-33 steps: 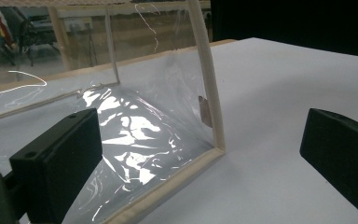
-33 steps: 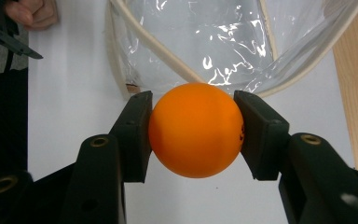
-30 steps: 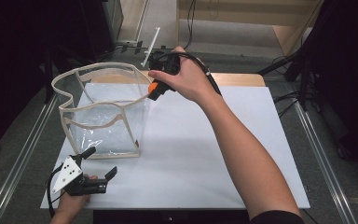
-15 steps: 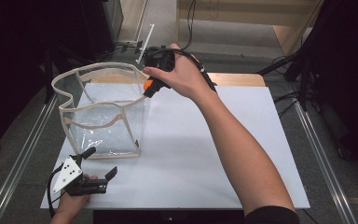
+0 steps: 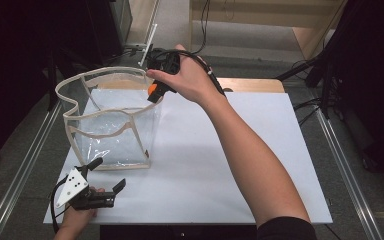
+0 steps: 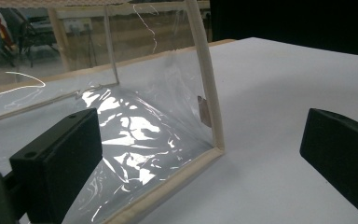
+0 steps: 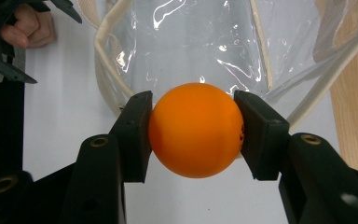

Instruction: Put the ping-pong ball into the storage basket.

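An orange ball (image 7: 195,129) sits clamped between the two black jaws of my right gripper (image 7: 193,133). In the high view that gripper (image 5: 156,91) hangs over the far right rim of a clear plastic bag with cream edging (image 5: 111,122), the ball (image 5: 152,89) just above the rim. The bag's open mouth (image 7: 186,46) lies straight below the ball. My left gripper (image 5: 107,180) rests near the table's front left corner, open, jaws wide apart with nothing between them. Its own view looks at the bag's near lower corner (image 6: 214,149).
The bag stands on a white sheet (image 5: 220,150) over a wooden table (image 5: 250,84). Metal rails (image 5: 25,165) run along both sides. Cables (image 5: 205,20) and dark equipment lie beyond the far edge.
My right gripper has carried the orange ball a little left and towards the bag's rim. The left gripper has stayed where it was.
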Action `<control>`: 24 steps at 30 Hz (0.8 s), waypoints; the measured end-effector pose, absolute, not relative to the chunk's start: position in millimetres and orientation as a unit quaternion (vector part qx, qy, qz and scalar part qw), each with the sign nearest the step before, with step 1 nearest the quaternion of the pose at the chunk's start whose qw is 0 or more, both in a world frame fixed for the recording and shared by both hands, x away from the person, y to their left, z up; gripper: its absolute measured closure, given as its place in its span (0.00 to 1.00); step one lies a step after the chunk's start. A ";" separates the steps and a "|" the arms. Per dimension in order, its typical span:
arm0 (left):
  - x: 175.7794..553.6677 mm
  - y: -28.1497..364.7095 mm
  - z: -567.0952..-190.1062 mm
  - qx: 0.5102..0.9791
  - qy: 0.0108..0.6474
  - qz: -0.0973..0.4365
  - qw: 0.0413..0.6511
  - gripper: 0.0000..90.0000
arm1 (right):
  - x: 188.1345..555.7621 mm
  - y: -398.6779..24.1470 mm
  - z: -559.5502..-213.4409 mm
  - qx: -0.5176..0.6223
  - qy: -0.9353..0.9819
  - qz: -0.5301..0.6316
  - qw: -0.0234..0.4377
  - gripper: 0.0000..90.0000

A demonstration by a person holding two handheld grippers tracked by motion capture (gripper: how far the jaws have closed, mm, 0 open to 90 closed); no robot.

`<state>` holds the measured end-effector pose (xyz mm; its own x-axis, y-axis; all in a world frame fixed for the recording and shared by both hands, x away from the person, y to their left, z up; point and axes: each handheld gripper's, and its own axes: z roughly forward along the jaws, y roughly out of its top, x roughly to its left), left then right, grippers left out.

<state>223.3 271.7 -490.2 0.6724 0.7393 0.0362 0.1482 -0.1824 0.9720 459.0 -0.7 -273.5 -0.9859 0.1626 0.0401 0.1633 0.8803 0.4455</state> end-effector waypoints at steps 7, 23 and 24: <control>223.3 271.8 -490.2 0.722 0.307 0.263 0.561 0.00 | 461.7 4.6 -275.3 -0.090 -0.969 -0.230 0.005 0.53; 223.2 271.7 -490.2 0.723 0.306 0.264 0.561 0.00 | 459.6 -12.4 -274.6 -0.101 -0.965 -0.241 0.014 0.38; 223.2 271.6 -490.2 0.723 0.306 0.264 0.561 0.00 | 459.1 -14.8 -275.4 -0.105 -0.965 -0.241 0.015 0.38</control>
